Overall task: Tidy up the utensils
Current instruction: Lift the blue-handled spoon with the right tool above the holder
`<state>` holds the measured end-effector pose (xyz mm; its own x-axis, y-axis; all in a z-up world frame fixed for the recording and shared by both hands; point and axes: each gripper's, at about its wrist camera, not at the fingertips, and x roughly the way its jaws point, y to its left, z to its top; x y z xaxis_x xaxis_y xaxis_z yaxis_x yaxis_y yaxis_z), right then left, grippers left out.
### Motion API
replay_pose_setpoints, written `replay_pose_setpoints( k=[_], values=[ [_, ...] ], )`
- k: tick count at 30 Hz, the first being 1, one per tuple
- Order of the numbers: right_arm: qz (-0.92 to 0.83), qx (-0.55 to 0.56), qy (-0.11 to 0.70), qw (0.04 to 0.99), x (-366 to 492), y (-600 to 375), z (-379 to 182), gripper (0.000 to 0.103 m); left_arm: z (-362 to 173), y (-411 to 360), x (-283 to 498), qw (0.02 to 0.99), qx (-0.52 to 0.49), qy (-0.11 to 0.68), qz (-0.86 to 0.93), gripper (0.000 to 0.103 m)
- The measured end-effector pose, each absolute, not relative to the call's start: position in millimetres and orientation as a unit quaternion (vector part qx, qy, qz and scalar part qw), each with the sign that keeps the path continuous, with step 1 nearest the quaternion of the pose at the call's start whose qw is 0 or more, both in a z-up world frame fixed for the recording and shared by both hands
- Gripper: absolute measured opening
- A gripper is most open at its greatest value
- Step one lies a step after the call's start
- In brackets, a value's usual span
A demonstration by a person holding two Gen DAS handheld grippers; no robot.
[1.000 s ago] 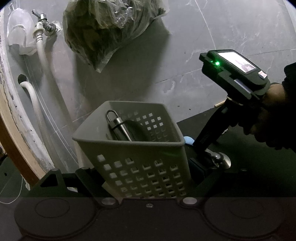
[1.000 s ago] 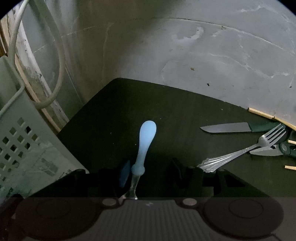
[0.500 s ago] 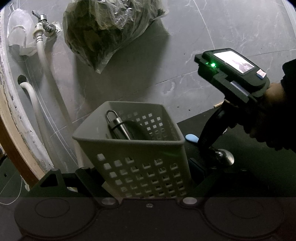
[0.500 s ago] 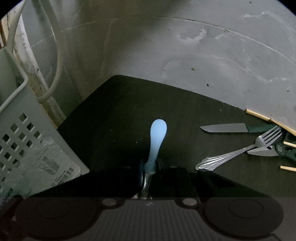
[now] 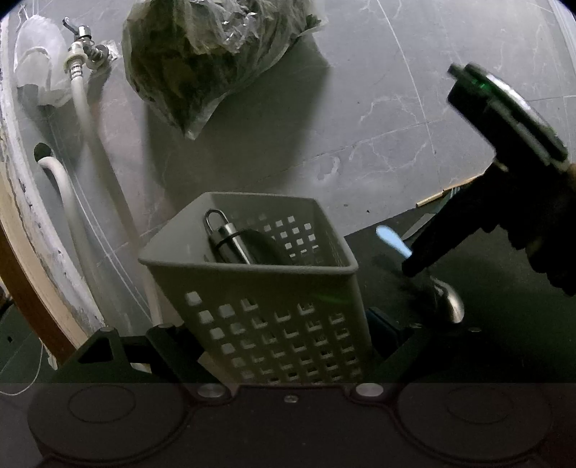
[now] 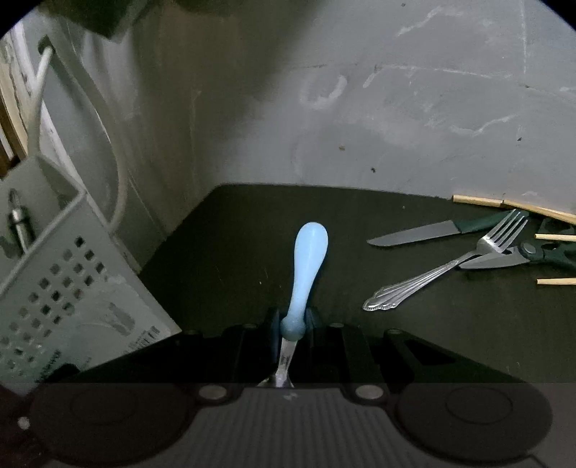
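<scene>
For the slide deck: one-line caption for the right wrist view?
Right gripper shut on the blue-handled spoon, perforated basket at left, fork and knife lying on the dark mat.

My right tool (image 5: pixel 414 264) appears motion-blurred; its spoon's (image 6: pixel 309 266) bowl passes beneath the housing, and the scissors (image 6: pixel 532 252) run off frame.

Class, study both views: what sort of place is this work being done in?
Probably a household utility or wash area: a tap with a white hose on a grey tiled wall, and a dark mat with cutlery beside a perforated utensil basket.
</scene>
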<state>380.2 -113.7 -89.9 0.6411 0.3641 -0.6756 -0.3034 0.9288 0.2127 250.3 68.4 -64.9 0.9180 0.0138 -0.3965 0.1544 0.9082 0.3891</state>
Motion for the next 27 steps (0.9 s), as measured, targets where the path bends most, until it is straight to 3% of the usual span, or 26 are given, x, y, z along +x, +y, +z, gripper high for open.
replay_pose_setpoints(
  k=[12,27],
  values=[
    [0.194,0.113,0.312,0.923,358,-142,-85,0.017,-66,72,252,0.955,0.215,0.202,-0.047,0.089],
    [0.181,0.124,0.255,0.942,328,-162,-69,0.017,-67,72,252,0.954,0.218,0.2,-0.051,0.089]
  ],
)
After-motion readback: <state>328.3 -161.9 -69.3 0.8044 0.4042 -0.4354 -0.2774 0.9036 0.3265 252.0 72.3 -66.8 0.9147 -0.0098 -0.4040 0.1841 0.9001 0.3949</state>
